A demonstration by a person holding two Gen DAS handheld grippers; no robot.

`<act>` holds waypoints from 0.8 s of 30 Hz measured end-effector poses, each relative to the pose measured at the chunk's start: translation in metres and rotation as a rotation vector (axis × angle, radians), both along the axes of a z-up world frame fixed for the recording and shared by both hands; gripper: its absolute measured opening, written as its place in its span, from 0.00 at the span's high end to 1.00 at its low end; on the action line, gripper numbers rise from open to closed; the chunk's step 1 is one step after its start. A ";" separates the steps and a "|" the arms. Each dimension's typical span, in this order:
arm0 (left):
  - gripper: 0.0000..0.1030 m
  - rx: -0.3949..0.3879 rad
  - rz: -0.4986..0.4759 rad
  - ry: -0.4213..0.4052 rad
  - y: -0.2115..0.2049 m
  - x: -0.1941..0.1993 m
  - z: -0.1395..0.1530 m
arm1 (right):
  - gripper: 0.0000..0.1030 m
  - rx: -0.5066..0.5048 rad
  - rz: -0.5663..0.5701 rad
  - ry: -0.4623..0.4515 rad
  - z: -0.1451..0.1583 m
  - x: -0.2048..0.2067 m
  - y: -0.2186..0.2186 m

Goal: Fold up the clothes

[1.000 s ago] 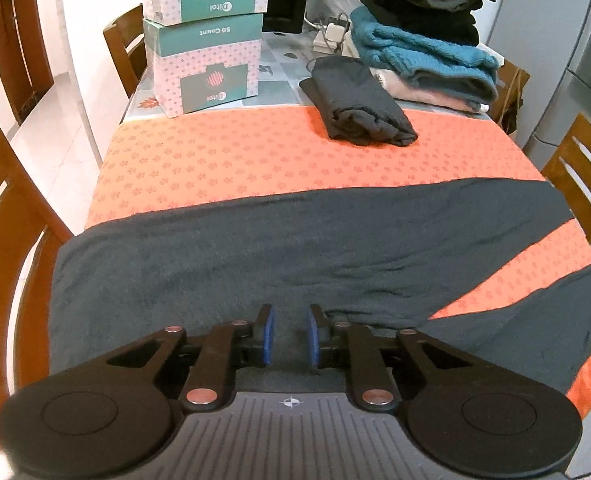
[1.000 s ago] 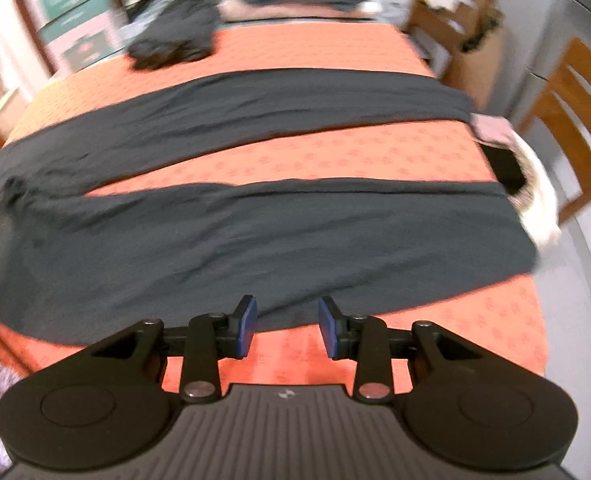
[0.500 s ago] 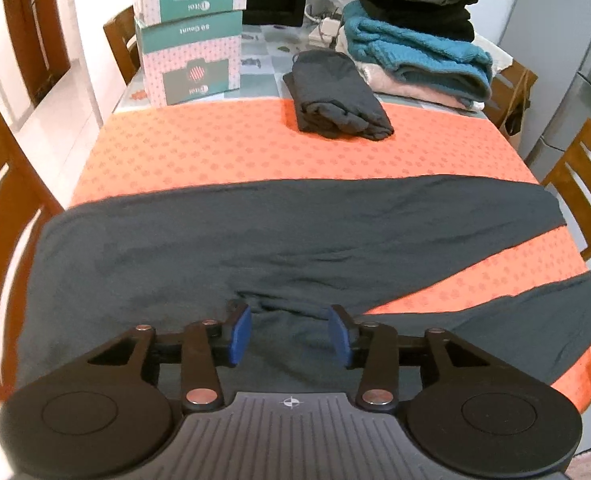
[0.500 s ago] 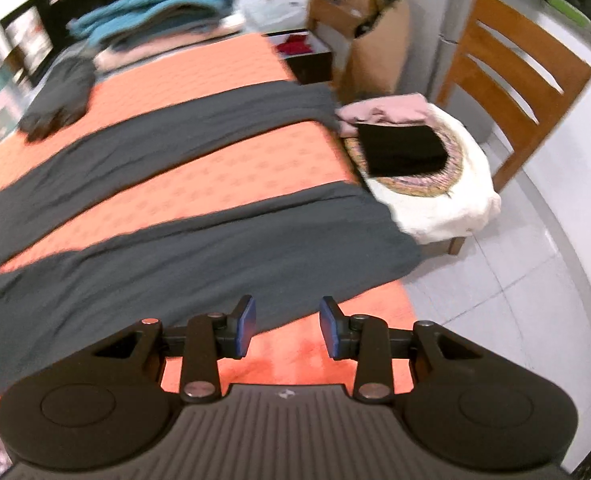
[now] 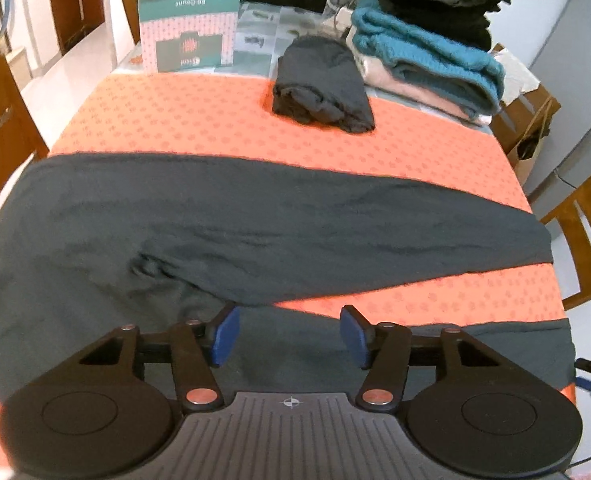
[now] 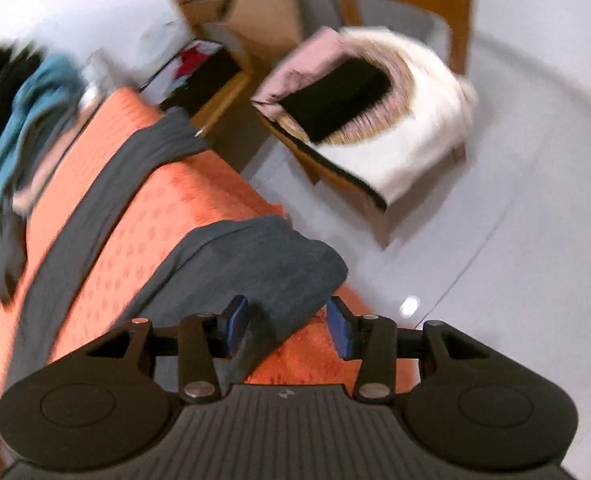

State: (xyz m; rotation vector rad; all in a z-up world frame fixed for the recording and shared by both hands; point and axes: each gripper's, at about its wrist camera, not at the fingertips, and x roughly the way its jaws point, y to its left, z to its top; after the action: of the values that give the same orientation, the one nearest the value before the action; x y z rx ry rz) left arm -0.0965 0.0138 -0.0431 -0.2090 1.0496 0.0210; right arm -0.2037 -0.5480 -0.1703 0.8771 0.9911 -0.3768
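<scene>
Dark grey trousers [image 5: 255, 224] lie spread flat on the orange tablecloth [image 5: 199, 120], legs running to the right. My left gripper [image 5: 287, 334] is open, just above the near leg by the crotch. My right gripper [image 6: 287, 326] is open over the hem end of the near leg [image 6: 263, 264] at the table's right edge; the hem lies between the jaws, which are apart. The far leg [image 6: 135, 156] runs along the cloth beyond it. The right wrist view is blurred.
A folded dark garment [image 5: 323, 84], a stack of folded clothes [image 5: 427, 48] and two boxes [image 5: 191, 16] stand at the table's far end. Wooden chairs flank the table [image 5: 583, 224]. A chair with folded clothes [image 6: 375, 120] stands just off the right edge.
My left gripper has opened wider and moved right along the trousers. My right gripper has swung right to the hem of the near leg and opened wider.
</scene>
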 end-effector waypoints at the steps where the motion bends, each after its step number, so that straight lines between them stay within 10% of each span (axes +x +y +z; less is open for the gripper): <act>1: 0.43 0.004 0.007 0.009 -0.005 0.000 -0.001 | 0.52 0.049 -0.040 -0.007 -0.008 -0.001 -0.004; 5: 0.43 0.004 0.021 0.023 -0.021 -0.003 -0.003 | 0.63 0.249 -0.190 -0.072 -0.034 -0.010 -0.016; 8: 0.43 0.000 0.027 0.026 -0.032 -0.005 -0.001 | 0.98 0.218 -0.192 -0.078 -0.030 -0.007 -0.016; 10: 0.43 -0.018 0.034 0.026 -0.037 -0.006 0.001 | 0.98 0.165 -0.143 -0.104 -0.016 -0.001 -0.012; 24: 0.36 -0.435 0.148 0.077 -0.048 -0.002 -0.015 | 0.98 -0.281 0.778 -0.280 0.079 0.075 0.140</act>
State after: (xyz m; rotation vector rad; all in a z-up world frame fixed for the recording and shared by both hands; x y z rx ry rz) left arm -0.0980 -0.0345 -0.0584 -0.6843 1.1050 -0.0671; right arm -0.1282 -0.4085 -0.0910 0.2351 0.9132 0.2625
